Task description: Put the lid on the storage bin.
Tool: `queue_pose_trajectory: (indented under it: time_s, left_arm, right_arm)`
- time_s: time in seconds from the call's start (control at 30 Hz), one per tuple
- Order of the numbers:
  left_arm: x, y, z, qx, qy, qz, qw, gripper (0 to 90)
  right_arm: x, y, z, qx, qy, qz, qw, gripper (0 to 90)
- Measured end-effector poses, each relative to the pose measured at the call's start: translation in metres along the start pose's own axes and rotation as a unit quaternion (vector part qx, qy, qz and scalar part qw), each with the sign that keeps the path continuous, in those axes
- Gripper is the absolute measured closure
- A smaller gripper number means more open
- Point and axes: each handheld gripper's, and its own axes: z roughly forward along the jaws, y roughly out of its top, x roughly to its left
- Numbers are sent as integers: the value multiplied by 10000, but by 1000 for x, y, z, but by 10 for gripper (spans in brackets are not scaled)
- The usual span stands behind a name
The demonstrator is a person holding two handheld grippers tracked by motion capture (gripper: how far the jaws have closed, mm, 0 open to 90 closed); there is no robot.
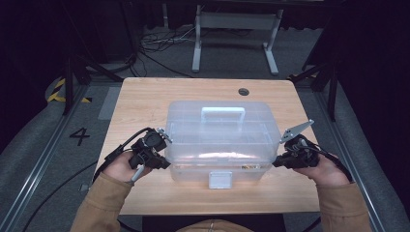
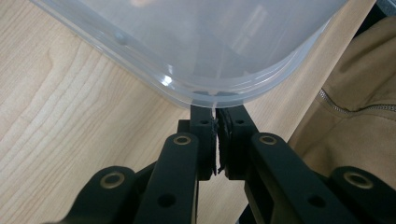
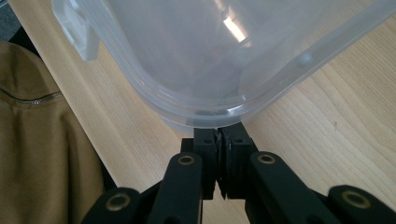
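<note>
between left tongs (image 1: 162, 162) and right tongs (image 1: 276, 163), clear plastic box (image 1: 220, 140)

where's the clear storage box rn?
High view: the clear lidded box sits mid-table, white latch toward the person, between the left gripper and right gripper.

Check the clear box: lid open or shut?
Shut. The lid sits flat on the clear storage box, its rim meeting the base all round, with the white front latch lying down against the front wall.
</note>
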Motion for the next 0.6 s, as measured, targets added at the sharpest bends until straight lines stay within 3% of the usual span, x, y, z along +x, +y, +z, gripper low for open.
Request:
queue_pose_trajectory:
  time_s: [0.37, 0.43, 0.6]
  left_arm:
    - [-1, -2, 1, 176, -49, 42, 9998, 865]
    - [1, -5, 1, 307, -124, 68, 9994, 864]
    - [6, -10, -4, 187, -159, -107, 9996, 851]
  right_arm:
    - [-1, -2, 0, 105, 125, -2, 9999, 870]
    - [-2, -7, 0, 310, 184, 28, 9993, 863]
    - [-6, -10, 0, 353, 291, 103, 9989, 848]
